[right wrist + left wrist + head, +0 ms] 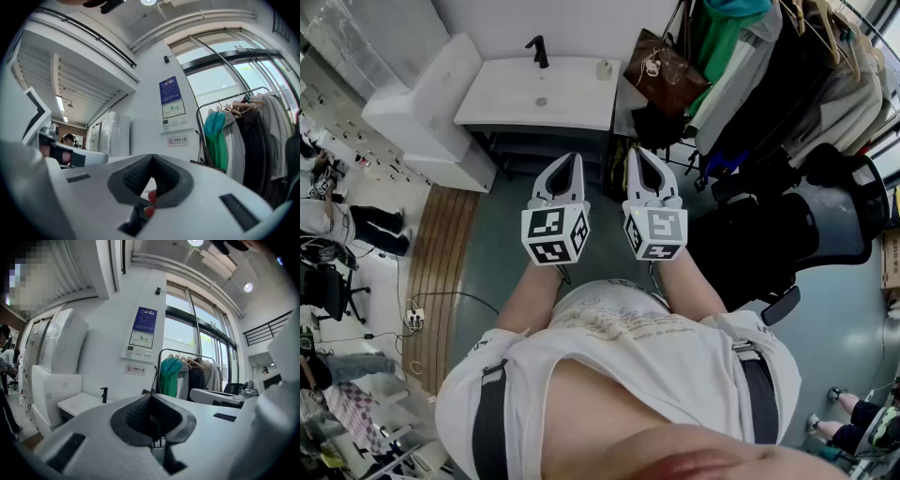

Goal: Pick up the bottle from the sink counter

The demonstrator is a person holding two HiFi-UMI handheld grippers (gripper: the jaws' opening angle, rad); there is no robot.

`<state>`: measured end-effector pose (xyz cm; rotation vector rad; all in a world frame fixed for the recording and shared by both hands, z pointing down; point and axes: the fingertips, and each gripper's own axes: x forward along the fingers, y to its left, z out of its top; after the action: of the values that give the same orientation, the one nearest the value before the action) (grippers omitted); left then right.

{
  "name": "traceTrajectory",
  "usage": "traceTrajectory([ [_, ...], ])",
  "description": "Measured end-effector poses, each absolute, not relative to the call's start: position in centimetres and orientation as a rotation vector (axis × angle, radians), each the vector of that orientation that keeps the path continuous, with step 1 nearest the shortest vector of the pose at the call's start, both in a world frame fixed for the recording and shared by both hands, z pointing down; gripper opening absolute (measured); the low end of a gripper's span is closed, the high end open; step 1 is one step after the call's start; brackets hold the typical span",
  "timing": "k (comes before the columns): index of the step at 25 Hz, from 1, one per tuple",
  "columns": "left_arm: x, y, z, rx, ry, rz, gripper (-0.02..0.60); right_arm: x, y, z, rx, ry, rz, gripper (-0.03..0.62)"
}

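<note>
In the head view a small pale bottle (605,68) stands at the back right corner of the white sink counter (562,98), right of the black faucet (540,50). My left gripper (565,159) and right gripper (639,152) are held side by side in front of my chest. Both point toward the counter and are well short of it. Each has its jaws shut with nothing between them. The left gripper view shows the shut left gripper (151,397), the faucet (103,394) and the counter (77,404), but no bottle. The right gripper (152,158) view shows no bottle either.
A brown bag (664,70) hangs right of the counter beside a rack of clothes (769,66). A black office chair (825,220) stands at the right. A white wrapped cabinet (431,108) sits left of the sink. Seated people (337,225) are at the far left.
</note>
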<state>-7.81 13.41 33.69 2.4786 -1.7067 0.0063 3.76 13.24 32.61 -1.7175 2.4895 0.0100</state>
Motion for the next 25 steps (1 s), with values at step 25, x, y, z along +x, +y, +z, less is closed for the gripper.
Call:
traceTrajectory([
  [25, 0.7, 10.8, 34.8, 2.475, -1.723, 0.040, 0.020, 10.4, 11.0, 33.6, -1.648, 2.519, 0.053, 0.023],
])
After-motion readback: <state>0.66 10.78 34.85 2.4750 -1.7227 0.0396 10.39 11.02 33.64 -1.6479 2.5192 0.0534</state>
